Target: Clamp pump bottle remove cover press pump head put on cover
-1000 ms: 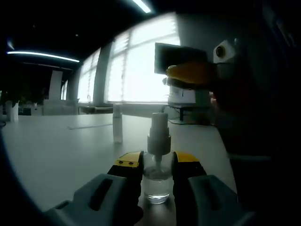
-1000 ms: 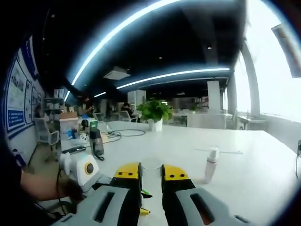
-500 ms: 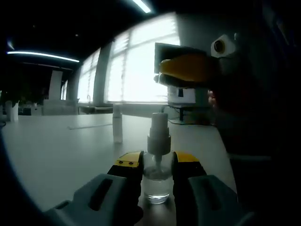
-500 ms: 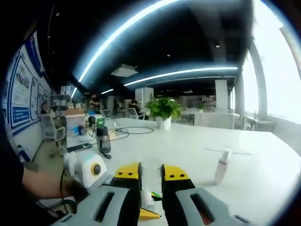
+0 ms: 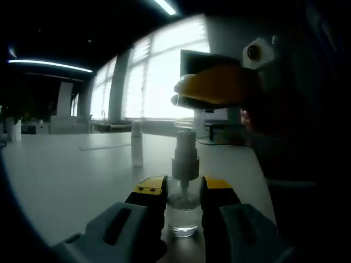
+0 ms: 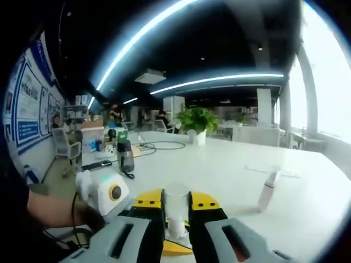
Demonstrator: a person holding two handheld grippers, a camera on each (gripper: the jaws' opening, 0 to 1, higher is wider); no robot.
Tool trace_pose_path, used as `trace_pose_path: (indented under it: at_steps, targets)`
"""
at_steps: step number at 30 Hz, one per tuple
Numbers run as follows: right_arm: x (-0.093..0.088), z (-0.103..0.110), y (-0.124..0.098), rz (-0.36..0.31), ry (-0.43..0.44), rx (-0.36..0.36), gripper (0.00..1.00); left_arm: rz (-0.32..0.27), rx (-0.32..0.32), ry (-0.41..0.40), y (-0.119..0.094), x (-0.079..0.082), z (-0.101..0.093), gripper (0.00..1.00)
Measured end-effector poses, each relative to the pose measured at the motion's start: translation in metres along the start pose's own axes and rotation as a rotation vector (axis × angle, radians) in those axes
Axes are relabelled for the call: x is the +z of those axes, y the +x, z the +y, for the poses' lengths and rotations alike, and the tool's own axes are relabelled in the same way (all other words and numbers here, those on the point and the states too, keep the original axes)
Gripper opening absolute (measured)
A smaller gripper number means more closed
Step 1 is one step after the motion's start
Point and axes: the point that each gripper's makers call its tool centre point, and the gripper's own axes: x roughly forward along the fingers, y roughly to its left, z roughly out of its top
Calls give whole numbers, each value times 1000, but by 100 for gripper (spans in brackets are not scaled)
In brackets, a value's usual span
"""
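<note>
Lowering that clear cover (image 6: 176, 205), pinched in the right gripper (image 6: 176, 204), off-centre could tip the pump bottle (image 5: 184, 189) clamped by the left gripper (image 5: 183, 189).

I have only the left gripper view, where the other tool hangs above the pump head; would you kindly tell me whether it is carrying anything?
Observer: Yes. In the right gripper view, the right tool is shut on a clear cover, which stands upright between its jaws.
Operator: Thank you. My left tool has the pump bottle clamped. What stands farther along the table on that side?
Observer: A potted plant stands at the far end of the white table, well beyond the cover.
</note>
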Motion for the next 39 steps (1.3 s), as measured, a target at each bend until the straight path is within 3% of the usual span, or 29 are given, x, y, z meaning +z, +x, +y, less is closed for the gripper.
trace_pose_path:
  at_steps: [30, 39]
  targets:
    - [-31, 3, 11, 90, -54, 8, 11, 0, -3, 1, 0, 0, -1, 16]
    - [-32, 0, 11, 70, -29, 9, 11, 0, -2, 2, -1, 0, 0, 16]
